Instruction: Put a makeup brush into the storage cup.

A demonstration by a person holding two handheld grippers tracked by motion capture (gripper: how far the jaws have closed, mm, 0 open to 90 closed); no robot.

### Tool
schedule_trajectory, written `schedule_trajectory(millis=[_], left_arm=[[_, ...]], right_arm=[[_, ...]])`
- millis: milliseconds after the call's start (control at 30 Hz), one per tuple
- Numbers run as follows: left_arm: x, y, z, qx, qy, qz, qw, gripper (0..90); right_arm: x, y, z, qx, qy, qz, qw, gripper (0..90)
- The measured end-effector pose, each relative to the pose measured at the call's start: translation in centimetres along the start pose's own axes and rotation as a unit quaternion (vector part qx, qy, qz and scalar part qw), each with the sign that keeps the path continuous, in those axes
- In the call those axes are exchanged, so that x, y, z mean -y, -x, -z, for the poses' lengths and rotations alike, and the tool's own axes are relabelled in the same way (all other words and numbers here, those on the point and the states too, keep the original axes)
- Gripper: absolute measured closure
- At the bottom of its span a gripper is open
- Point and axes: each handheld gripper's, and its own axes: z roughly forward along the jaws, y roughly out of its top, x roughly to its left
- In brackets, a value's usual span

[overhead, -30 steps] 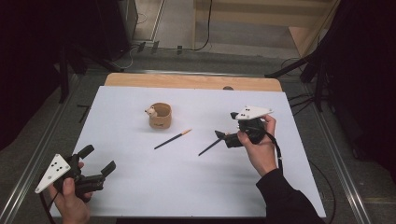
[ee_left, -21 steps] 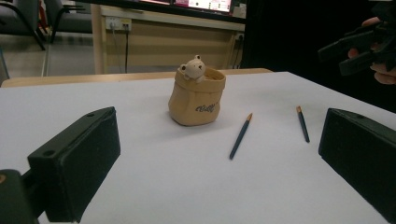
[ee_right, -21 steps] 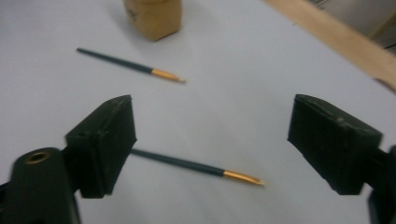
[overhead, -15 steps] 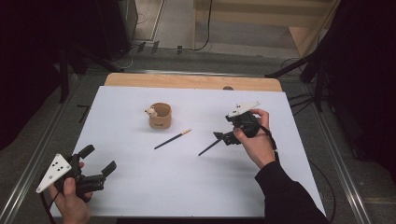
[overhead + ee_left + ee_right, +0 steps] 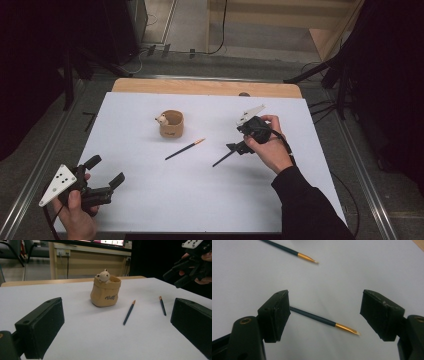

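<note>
Two paintbrushes lie on the white table (image 5: pixel 150 200), with one bear-faced pot (image 5: pixel 171 123). The nearer paintbrush (image 5: pixel 223 157) lies at 3 o'clock from the other paintbrush (image 5: pixel 185 149); in the high view both run from 8 to 2 o'clock, their bristle tips toward 2. The right gripper (image 5: pixel 239 146) tilts down over the nearer paintbrush, jaws spread wide astride it, gripping nothing. The left gripper (image 5: pixel 105 176) rests at 7 o'clock, wide open, empty.

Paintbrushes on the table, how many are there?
2. One paintbrush lies just in front of the bear cup; the other paintbrush lies between the open jaws of the right claw. None looks hidden.
</note>
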Motion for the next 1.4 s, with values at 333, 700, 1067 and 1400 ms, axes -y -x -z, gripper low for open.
schedule_trajectory(millis=[333, 700, 1067, 1400], left_arm=[[0.0, 0.0, 0.0, 0.0, 0.0, 0.0, 1.0, 0.0], [0.0, 0.0, 0.0, 0.001, -0.001, 0.001, 1.0, 0.0], [0.0, 0.0, 0.0, 0.002, -0.002, 0.002, 1.0, 0.0], [0.0, 0.0, -0.1, 0.003, -0.002, 0.002, 1.0, 0.0]], right_arm=[[-0.7, 0.0, -1.0, -0.014, -0.039, 0.023, 0.9989, 26.0], [-0.6, 0.3, -1.9, -0.02, -0.059, 0.032, 0.9976, 26.1], [-0.1, 0.9, -3.1, -0.017, -0.094, 0.053, 0.994, 29.1], [0.5, 1.5, -4.2, -0.03, -0.126, 0.068, 0.9893, 38.2]])
